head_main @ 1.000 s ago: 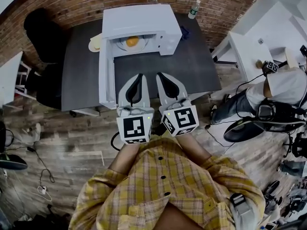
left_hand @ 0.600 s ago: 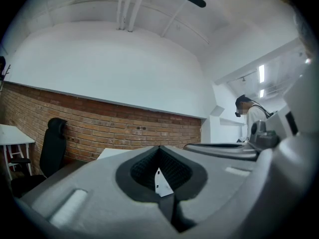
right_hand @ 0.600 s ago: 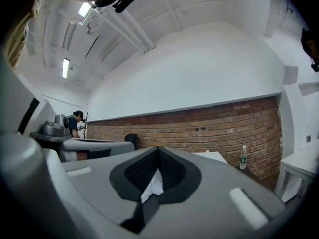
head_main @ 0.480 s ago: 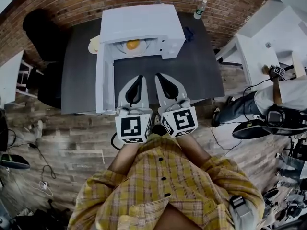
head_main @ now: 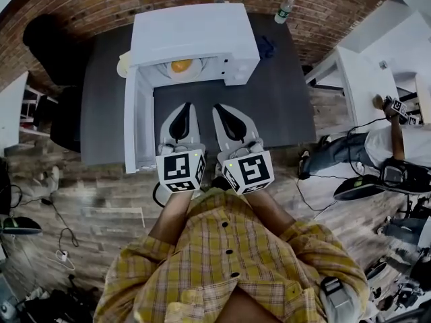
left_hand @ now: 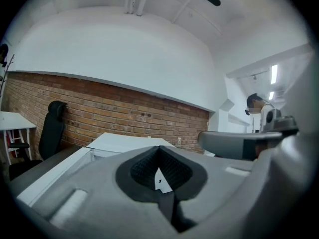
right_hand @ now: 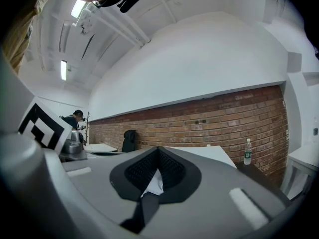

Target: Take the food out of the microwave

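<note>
A dark table (head_main: 276, 99) by a brick wall is occupied by a white microwave (head_main: 195, 32), its door (head_main: 132, 133) swung open leftward, with the food (head_main: 182, 65) seen on a pale plate (head_main: 167, 70) inside. The left gripper (head_main: 181, 108) and right gripper (head_main: 223, 110) are held before the opening, jaws pressed together with nothing between. Unless the jaws are parted first, the plate could be shoved back or tipped, and the door could be clipped by the left gripper.

Microwave (head_main: 192, 39) top centre on table (head_main: 283, 99), food (head_main: 180, 66) inside it, door (head_main: 138, 126) open to left, bottle (head_main: 285, 8) upper right, left gripper (head_main: 181, 108) and right gripper (head_main: 220, 109) side by side below.
</note>
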`<action>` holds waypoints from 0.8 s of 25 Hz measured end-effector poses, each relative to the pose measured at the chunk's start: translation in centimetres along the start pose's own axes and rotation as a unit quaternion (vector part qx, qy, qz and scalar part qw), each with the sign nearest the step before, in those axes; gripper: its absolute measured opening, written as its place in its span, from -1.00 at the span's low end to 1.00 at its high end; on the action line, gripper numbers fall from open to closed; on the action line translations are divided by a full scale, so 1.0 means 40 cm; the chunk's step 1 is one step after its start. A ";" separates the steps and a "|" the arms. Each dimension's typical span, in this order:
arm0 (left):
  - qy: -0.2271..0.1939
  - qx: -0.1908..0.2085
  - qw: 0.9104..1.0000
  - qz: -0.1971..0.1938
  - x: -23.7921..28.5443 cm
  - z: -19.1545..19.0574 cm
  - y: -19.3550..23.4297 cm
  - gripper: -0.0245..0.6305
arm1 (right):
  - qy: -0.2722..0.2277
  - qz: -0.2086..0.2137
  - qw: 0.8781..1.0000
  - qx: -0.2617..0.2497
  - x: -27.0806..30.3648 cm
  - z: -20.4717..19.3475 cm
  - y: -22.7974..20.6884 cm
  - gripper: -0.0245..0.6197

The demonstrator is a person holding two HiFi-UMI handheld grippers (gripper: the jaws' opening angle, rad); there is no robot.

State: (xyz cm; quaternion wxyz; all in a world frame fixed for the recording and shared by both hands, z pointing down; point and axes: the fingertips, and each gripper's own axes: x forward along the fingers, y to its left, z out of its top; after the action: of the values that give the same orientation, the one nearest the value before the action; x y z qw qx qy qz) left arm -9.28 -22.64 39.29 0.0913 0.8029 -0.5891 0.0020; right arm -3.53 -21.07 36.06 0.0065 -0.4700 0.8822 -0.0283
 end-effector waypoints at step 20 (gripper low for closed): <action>0.106 -0.154 0.980 0.074 0.293 -0.289 0.195 -0.71 | 0.043 0.011 0.999 0.021 0.106 -0.109 -0.133 -0.91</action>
State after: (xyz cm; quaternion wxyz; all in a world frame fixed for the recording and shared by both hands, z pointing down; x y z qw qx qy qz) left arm -11.86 -34.26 53.09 0.2753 0.7288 -0.6270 0.0033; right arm -1.64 -27.35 40.77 -0.0217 -0.4583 0.8860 -0.0666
